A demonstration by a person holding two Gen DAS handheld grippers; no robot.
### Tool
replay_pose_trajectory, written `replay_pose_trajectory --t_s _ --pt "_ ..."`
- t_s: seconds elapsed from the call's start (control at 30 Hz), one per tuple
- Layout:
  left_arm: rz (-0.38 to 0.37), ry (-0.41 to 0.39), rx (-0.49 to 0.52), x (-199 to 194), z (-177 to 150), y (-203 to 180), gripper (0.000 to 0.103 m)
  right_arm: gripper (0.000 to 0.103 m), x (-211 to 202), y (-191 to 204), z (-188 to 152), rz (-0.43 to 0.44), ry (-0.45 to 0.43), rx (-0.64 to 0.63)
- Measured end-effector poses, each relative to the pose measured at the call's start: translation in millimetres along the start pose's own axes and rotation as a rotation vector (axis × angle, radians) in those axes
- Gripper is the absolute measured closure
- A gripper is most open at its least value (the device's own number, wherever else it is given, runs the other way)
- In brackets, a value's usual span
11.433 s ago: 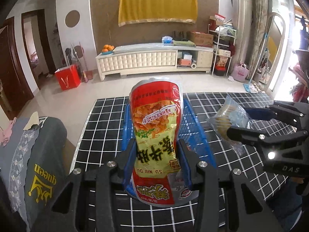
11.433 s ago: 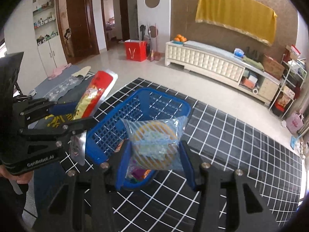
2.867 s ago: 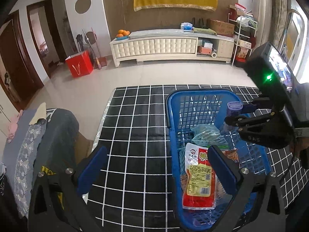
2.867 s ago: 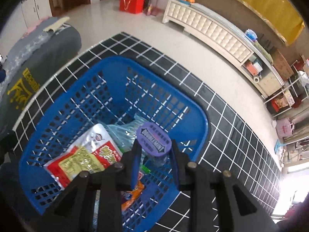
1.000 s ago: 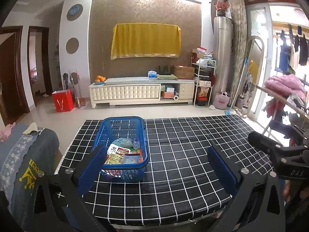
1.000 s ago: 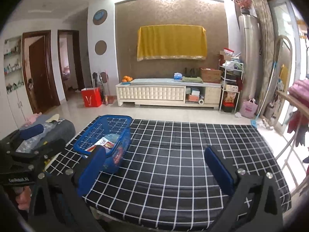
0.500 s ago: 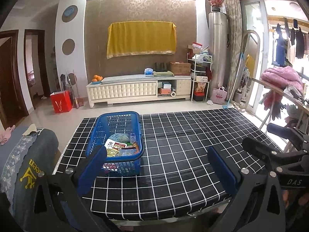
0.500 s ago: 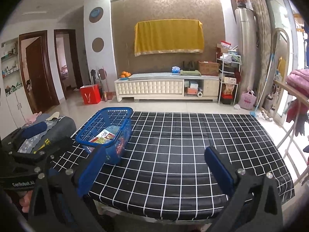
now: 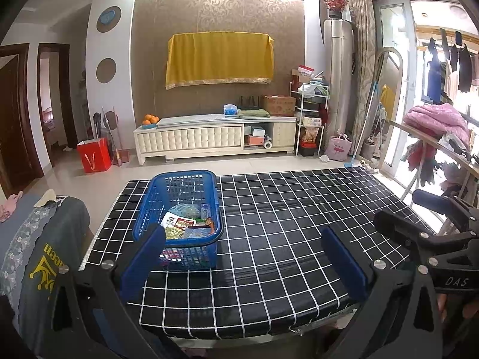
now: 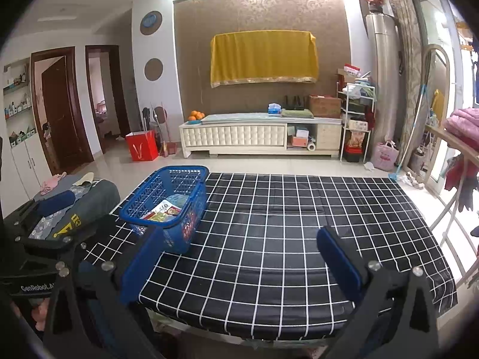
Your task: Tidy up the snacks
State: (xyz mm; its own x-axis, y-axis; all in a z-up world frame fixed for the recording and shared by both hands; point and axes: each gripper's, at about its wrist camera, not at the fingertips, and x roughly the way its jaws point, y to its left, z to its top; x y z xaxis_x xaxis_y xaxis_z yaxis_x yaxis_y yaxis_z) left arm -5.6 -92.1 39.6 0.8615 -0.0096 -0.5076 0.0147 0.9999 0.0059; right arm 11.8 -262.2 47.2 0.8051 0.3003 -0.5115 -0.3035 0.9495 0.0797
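Observation:
A blue plastic basket stands on the left part of the black checked table. Several snack packets lie inside it, among them a red and yellow bag and a clear blue one. My left gripper is held back from the table's near edge, open and empty. My right gripper is likewise open and empty, pulled back from the table. The left wrist view shows the right gripper's body at the right edge.
A pile of folded grey clothes lies left of the table. Behind the table are bare floor, a white TV cabinet, a red bag and a rack with pink bedding at the right.
Both grippers have drawn slightly further back and up from the table over the last second. The basket and its snacks have not moved.

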Motion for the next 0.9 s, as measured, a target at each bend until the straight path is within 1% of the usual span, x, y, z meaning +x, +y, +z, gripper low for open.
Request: replay_pose_trajectory --t_s 0.67,0.9 --pt "-0.017 -0.002 -0.011 -3.4 -3.1 1.9 0.000 0.000 -0.8 0.2 -0.3 0.008 -0.002 0.001" --pt "-0.015 -0.001 0.003 -5.5 -3.3 -0.1 0.000 0.000 -1.2 1.0 -2.2 0.004 -0.004 0.005"
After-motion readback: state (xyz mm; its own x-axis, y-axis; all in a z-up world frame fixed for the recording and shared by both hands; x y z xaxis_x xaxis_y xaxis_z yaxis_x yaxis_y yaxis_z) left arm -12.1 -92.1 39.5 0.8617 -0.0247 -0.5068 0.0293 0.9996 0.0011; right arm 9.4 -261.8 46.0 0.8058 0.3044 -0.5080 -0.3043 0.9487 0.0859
